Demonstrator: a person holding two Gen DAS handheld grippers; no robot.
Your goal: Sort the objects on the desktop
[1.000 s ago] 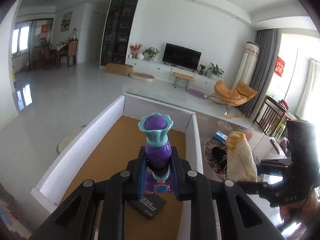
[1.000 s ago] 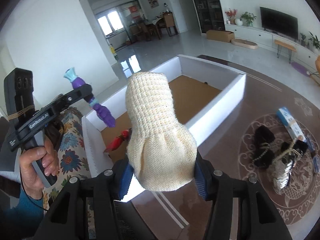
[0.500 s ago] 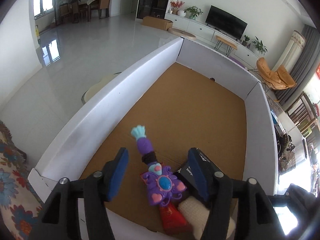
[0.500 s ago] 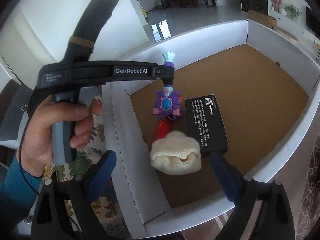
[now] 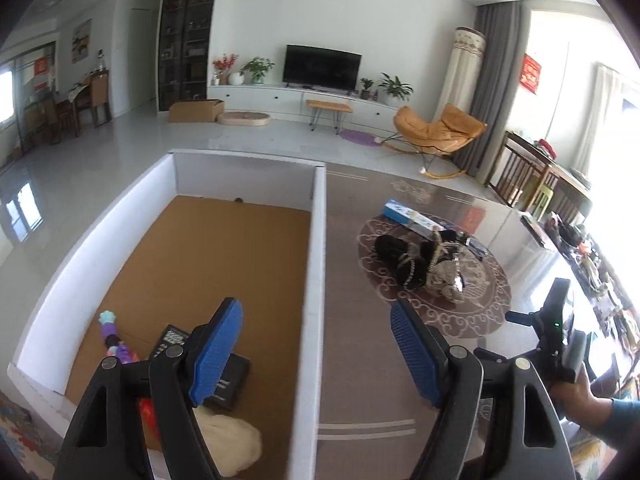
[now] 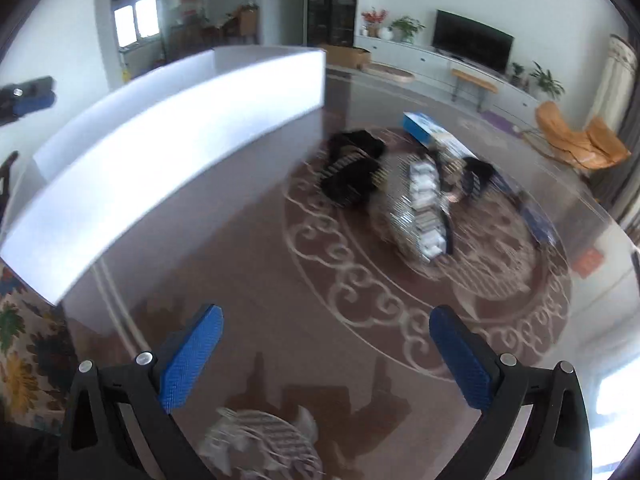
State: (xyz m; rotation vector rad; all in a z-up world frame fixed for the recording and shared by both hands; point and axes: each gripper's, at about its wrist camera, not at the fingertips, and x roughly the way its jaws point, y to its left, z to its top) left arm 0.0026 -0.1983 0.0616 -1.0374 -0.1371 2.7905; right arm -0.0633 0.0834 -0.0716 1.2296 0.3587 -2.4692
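Both tools are seen with jaws opening and nothing between them. A missed or snagged grasp is judged possible, as the dark tangled items (image 6: 352,172) lie heaped ahead of the right tool (image 6: 326,354) on the table (image 6: 280,320). Beneath the left tool (image 5: 316,354), the white box (image 5: 318,240) holds a purple toy (image 5: 114,340), a black box (image 5: 236,372) and a cream knit piece (image 5: 236,444).

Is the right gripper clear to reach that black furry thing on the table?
Probably yes. The right gripper is empty, its fingers opening, and only bare table lies between it and the black furry item. The white box stands off to the side.
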